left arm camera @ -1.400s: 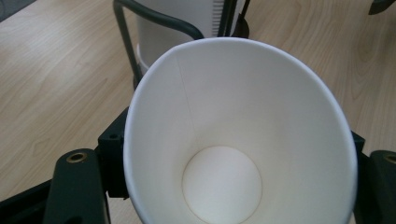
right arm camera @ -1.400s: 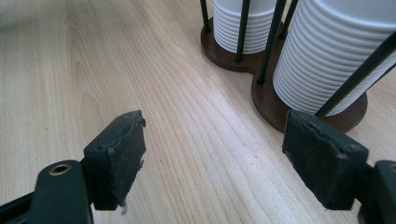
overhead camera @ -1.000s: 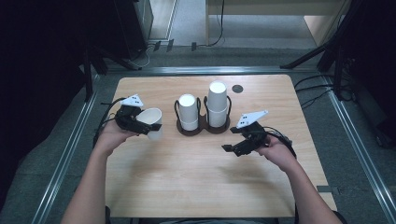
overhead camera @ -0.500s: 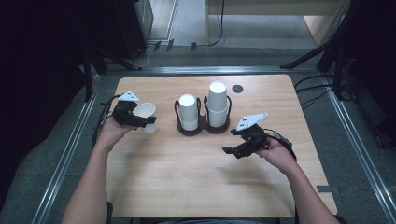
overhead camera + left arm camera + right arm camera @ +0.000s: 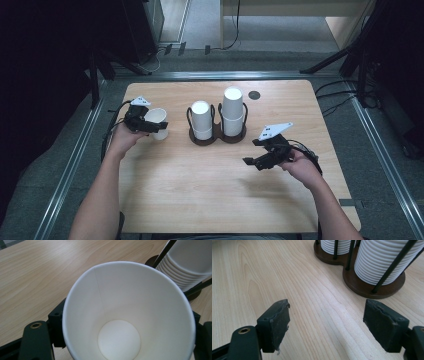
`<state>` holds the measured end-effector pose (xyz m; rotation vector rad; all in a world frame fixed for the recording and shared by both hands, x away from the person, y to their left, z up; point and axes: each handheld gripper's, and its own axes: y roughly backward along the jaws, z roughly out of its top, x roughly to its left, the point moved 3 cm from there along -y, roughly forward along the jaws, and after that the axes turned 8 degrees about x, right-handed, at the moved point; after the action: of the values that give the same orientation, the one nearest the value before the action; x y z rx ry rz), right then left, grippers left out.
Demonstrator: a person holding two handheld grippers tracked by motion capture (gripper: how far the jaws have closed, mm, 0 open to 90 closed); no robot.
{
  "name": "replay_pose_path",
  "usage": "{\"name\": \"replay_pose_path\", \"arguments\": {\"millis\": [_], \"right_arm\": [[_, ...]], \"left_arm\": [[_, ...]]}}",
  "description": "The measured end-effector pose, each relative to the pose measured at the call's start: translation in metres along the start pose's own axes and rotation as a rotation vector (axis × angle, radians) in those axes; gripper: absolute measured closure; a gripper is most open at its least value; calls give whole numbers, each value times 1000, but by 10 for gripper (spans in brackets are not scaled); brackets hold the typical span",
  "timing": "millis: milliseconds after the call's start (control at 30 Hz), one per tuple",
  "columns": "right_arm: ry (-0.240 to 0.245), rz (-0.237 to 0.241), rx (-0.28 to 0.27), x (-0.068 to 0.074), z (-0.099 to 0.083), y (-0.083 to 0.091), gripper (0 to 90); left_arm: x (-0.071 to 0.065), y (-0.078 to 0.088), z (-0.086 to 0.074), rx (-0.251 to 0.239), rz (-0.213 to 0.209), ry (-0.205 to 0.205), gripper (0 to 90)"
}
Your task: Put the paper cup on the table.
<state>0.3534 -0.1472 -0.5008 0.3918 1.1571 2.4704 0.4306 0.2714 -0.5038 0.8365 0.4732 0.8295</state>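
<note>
A white paper cup [image 5: 158, 121] stands mouth up at the table's left, left of the holder; the left gripper view looks down into the paper cup [image 5: 125, 315]. My left gripper [image 5: 154, 128] has a black jaw on each side of it, against its wall. The left gripper [image 5: 127, 322] has just been opening a little with the cup still between the jaws. My right gripper [image 5: 251, 163] hovers open over bare wood, in front and to the right of the holder. Nothing lies between the right gripper's [image 5: 325, 322] pads.
A dark double cup holder [image 5: 217, 138] at the table's middle back carries two stacks of upturned white cups [image 5: 201, 120], the right stack [image 5: 233, 109] taller. Its base [image 5: 372, 287] lies just ahead of my right jaws. A small black disc [image 5: 254, 94] sits behind it.
My left hand has carried the cup down and slightly farther from the person, and the cup now stands more upright. The right hand has stayed where it was.
</note>
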Motion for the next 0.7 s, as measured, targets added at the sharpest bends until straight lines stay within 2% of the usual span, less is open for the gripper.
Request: {"name": "replay_pose_path", "arguments": {"millis": [167,700], "right_arm": [[3,4,1,-1,-1,-1,213],[15,8,16,1,0,-4,213]], "left_arm": [[3,-5,-3,17,-10,24,210],[3,-11,-7,31,-3,20,188]]}}
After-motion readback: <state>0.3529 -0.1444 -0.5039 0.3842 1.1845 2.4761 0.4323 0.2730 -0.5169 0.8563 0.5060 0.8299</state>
